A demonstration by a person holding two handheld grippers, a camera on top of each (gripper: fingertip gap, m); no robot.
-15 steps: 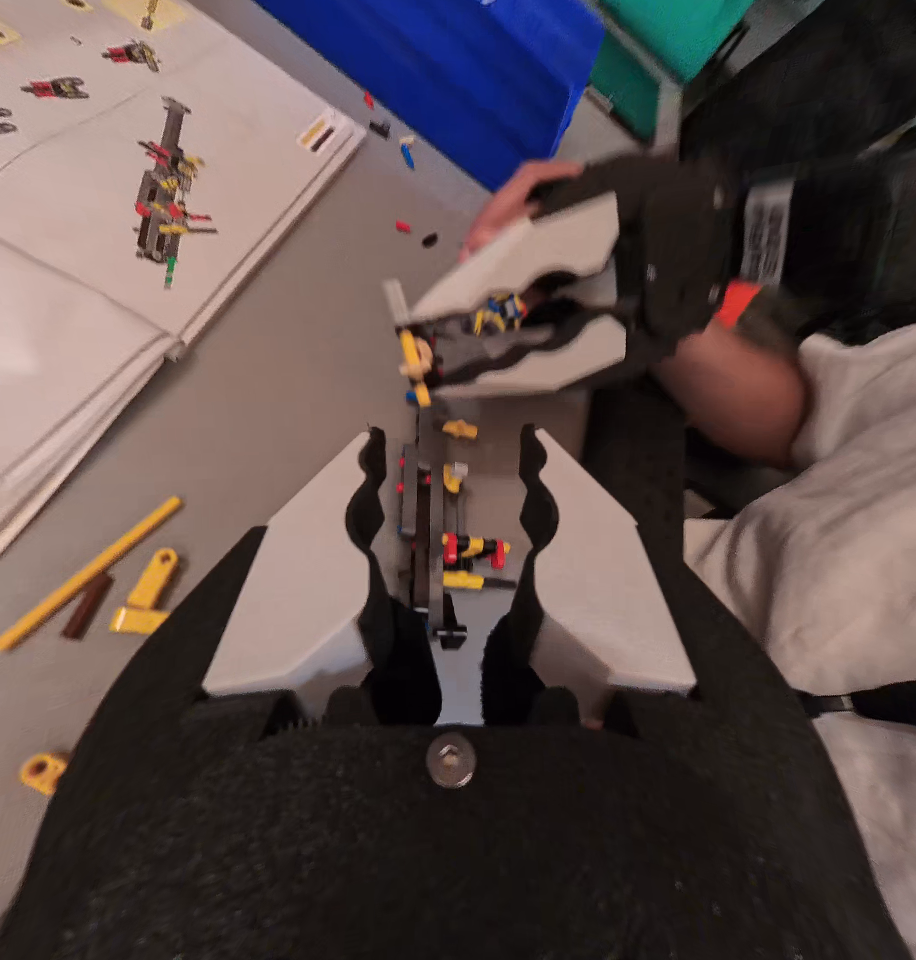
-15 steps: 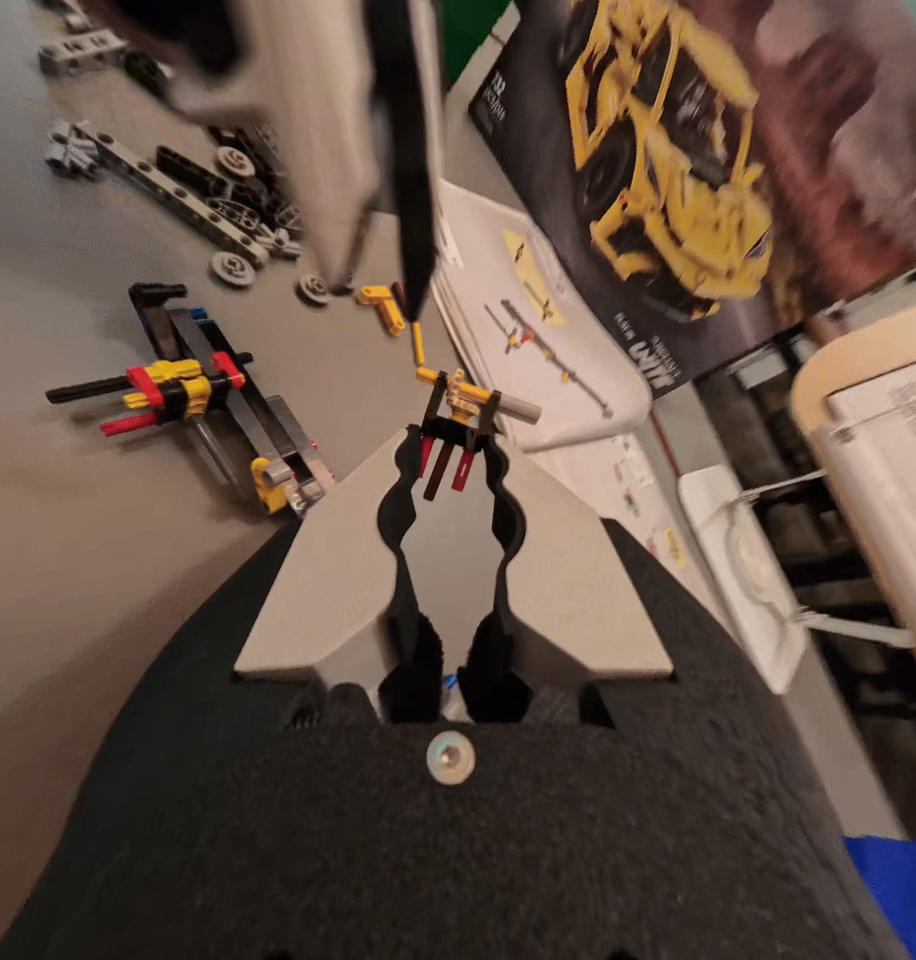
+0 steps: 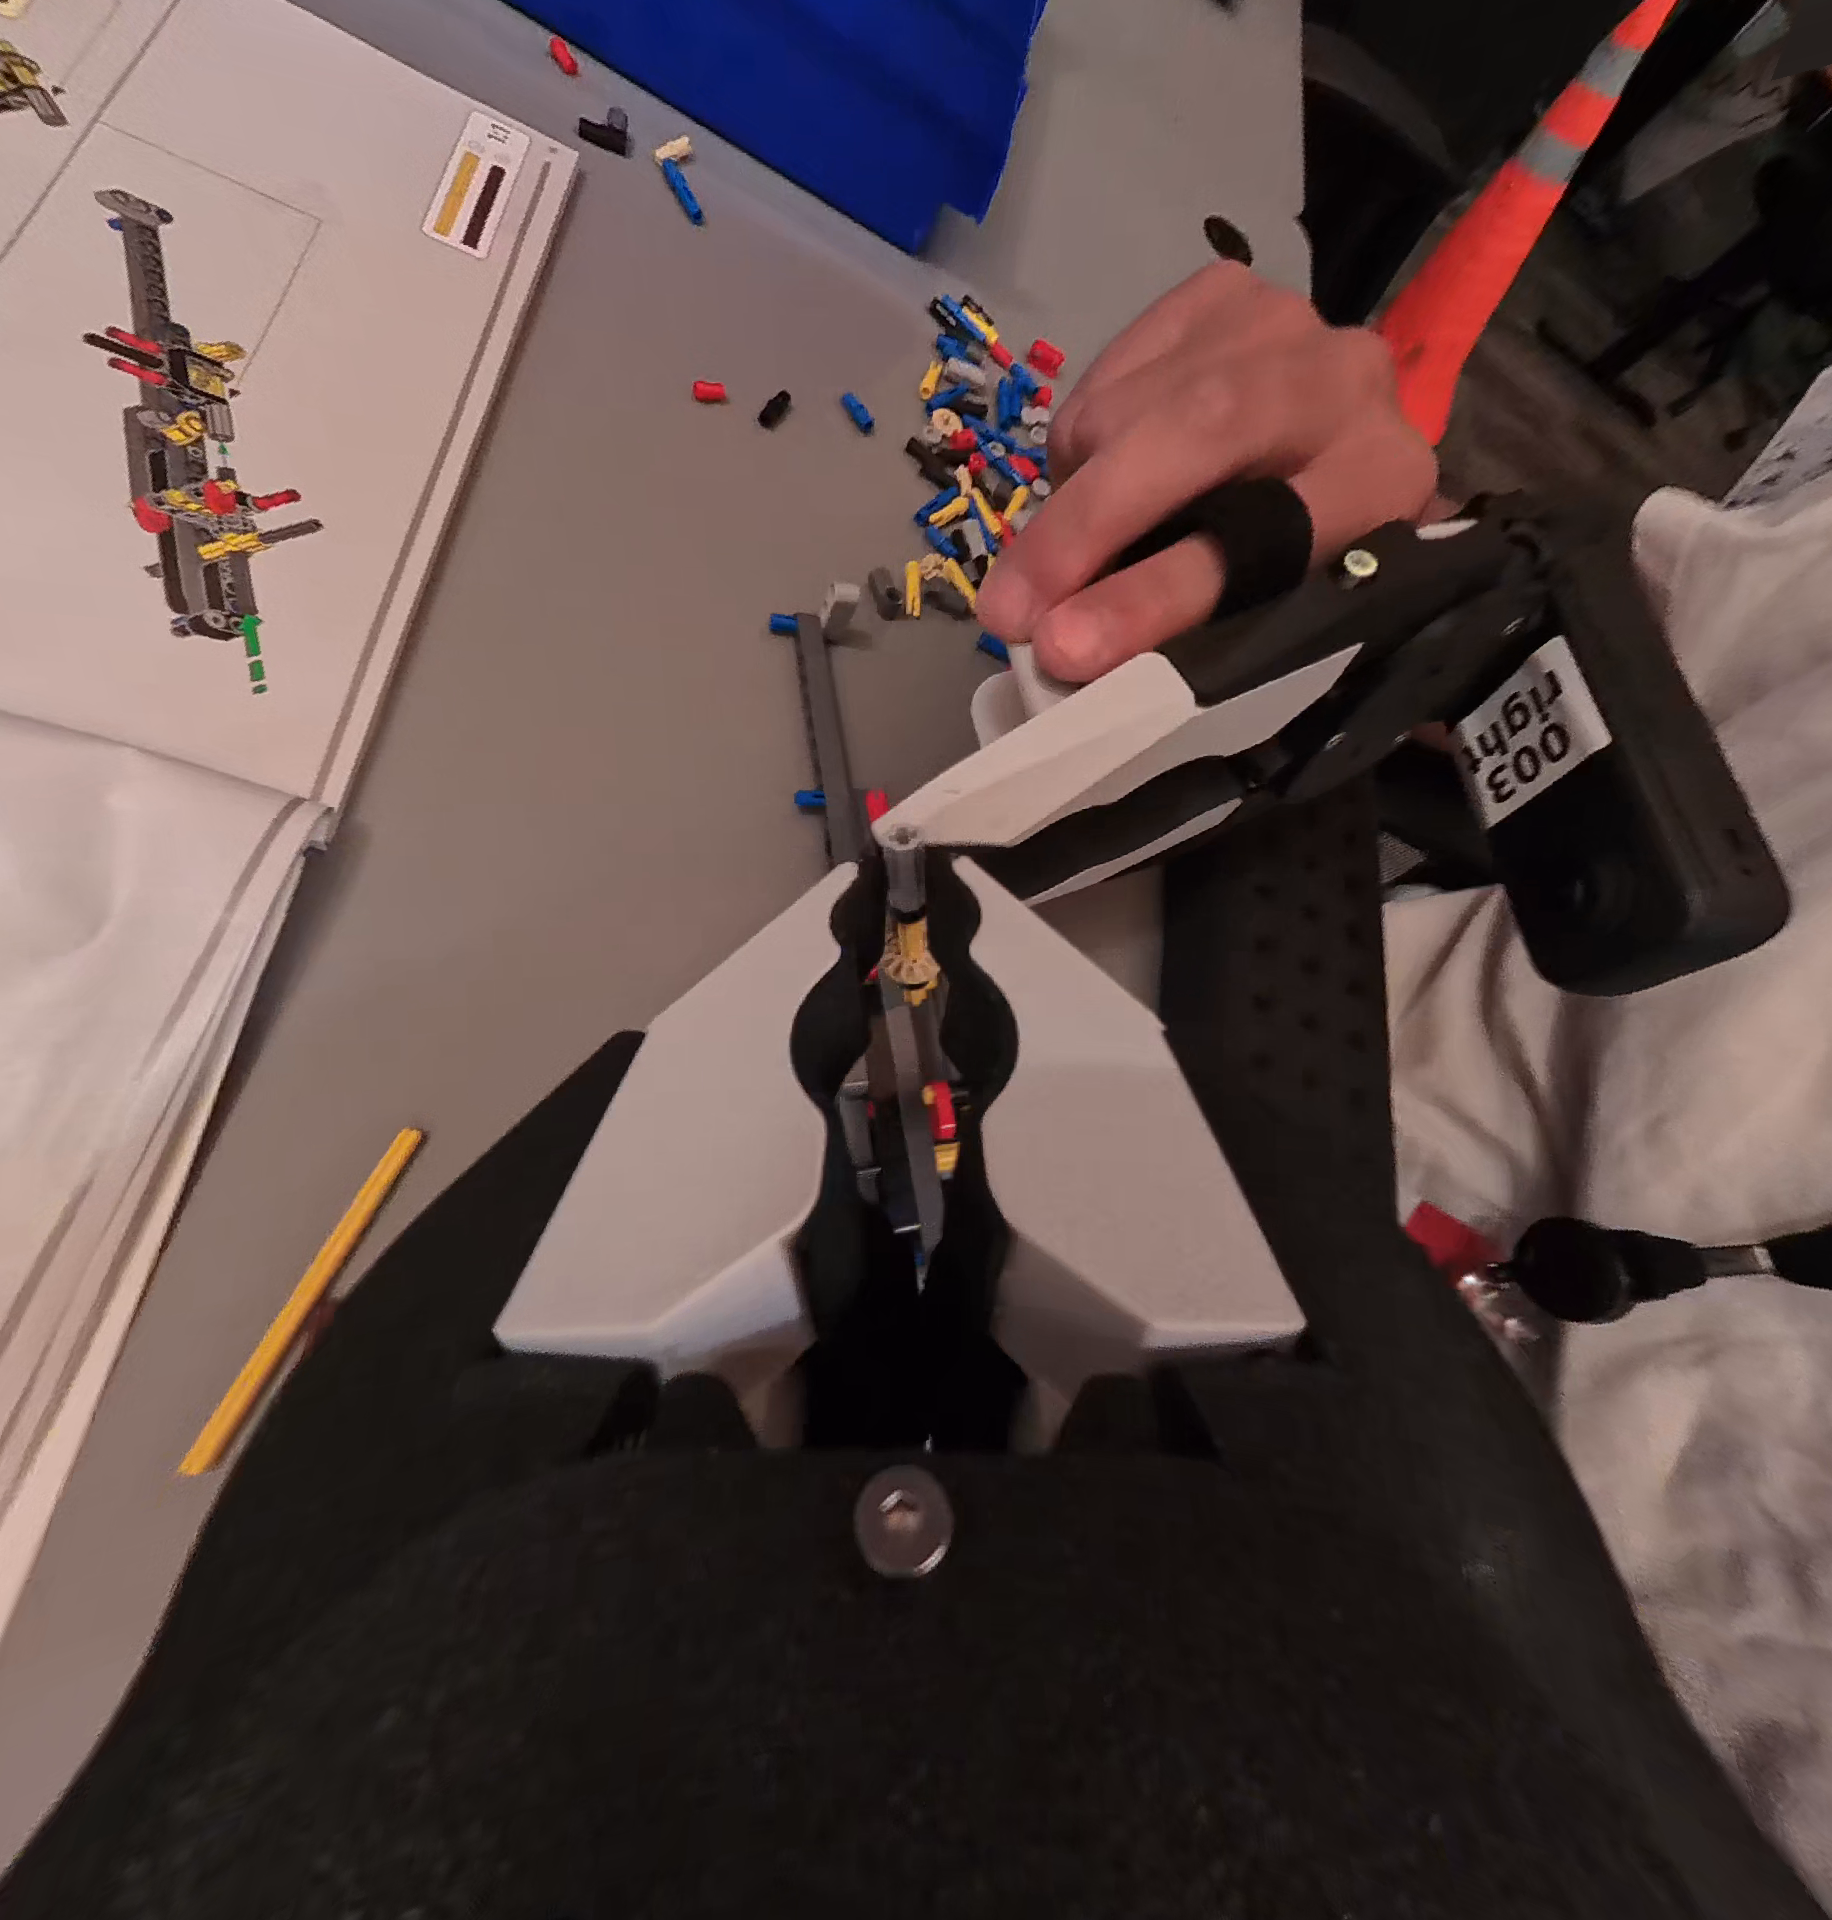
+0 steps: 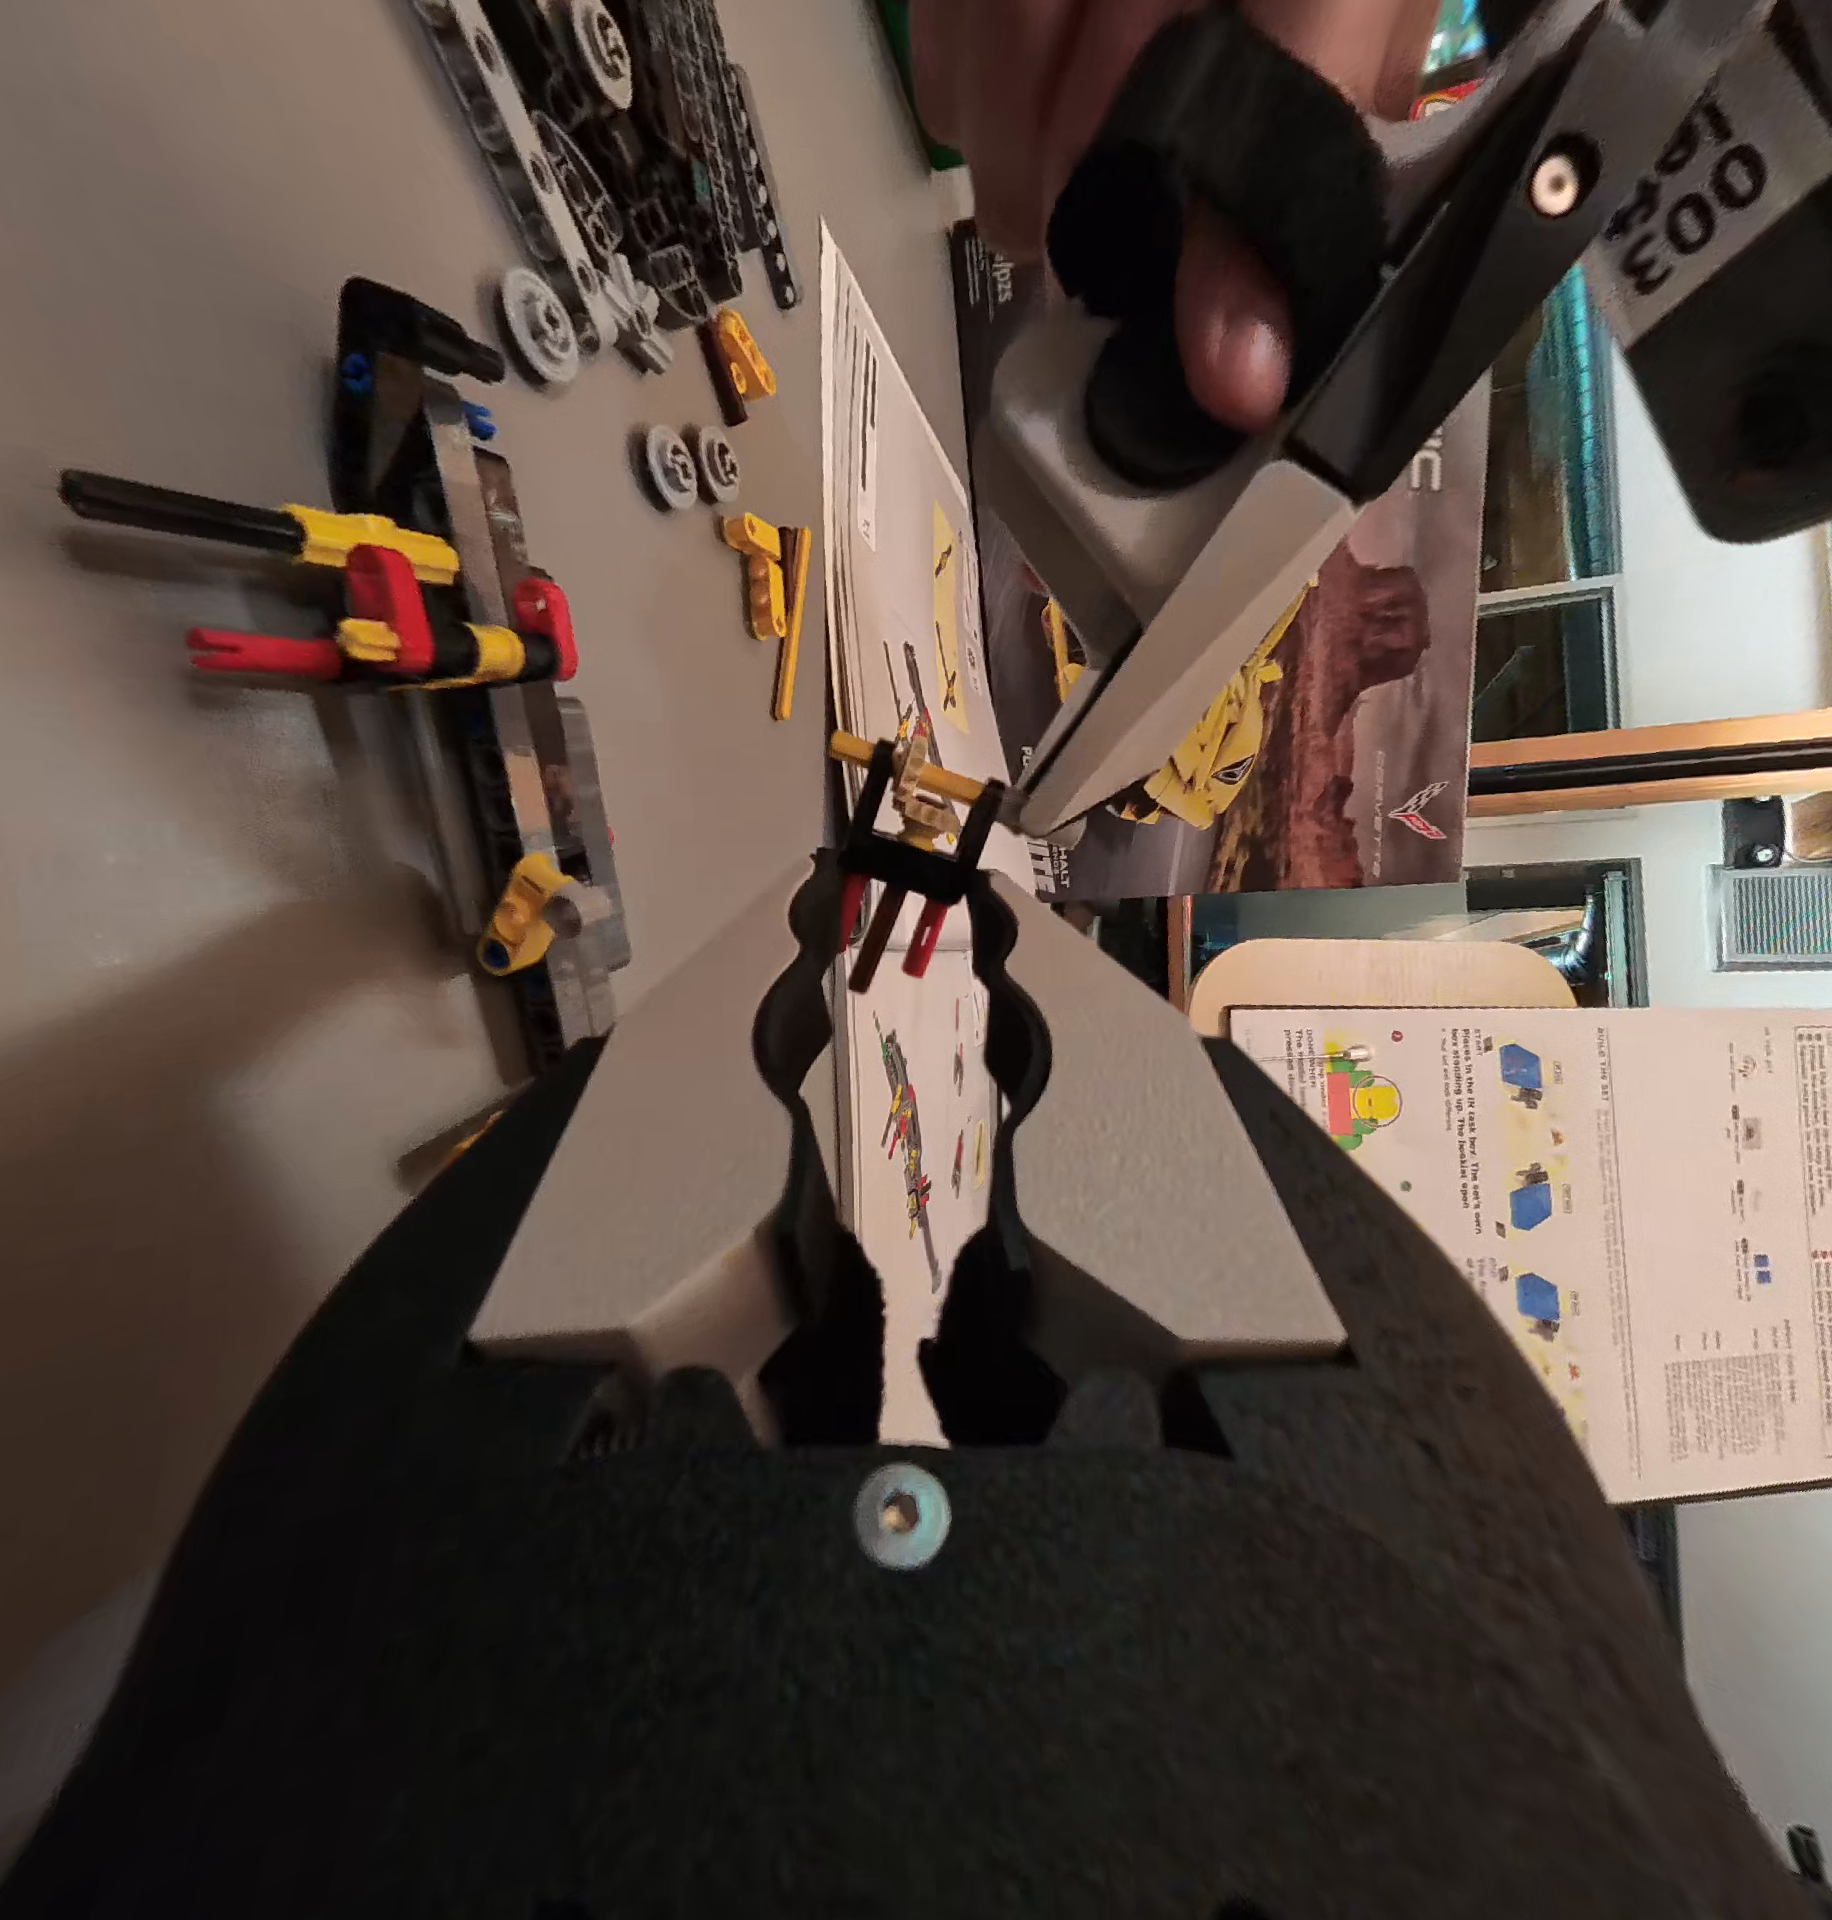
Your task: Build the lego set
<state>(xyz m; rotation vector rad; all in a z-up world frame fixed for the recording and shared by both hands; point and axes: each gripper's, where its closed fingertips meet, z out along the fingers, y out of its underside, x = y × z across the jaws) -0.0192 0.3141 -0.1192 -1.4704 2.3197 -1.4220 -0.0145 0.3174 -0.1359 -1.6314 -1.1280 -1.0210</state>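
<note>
1. Left wrist view: the left gripper point(image 3: 904, 883) is looking straight down the long axis of the axle subassembly point(image 3: 912, 961), which is sitting above the near end of the chassis assembly point(image 3: 824, 717) lying on the table.
2. Its jaws are standing narrow and appear to be pinching the grey sleeve point(image 3: 904, 864) at the axle's near end.
3. The right gripper point(image 3: 922, 836) is reaching in from the right of the chassis assembly, its tips meeting the same sleeve end. The hand point(image 3: 1203, 447) driving it is arching over the pile of loose pins point(image 3: 979, 447).
4. Right wrist view: the right gripper point(image 4: 907, 894) is clamping the subassembly's black frame point(image 4: 907, 868), raised to the right of the chassis assembly point(image 4: 496, 665).
5. The yellow axle point(image 4: 953, 781) is running crosswise to these fingers, sleeve end toward the left gripper point(image 4: 1037, 805), which is descending steeply from the upper right.
6. Judgement: the coming move is a push along the axle, so both tools are needing to hold that axis aligned.
</note>
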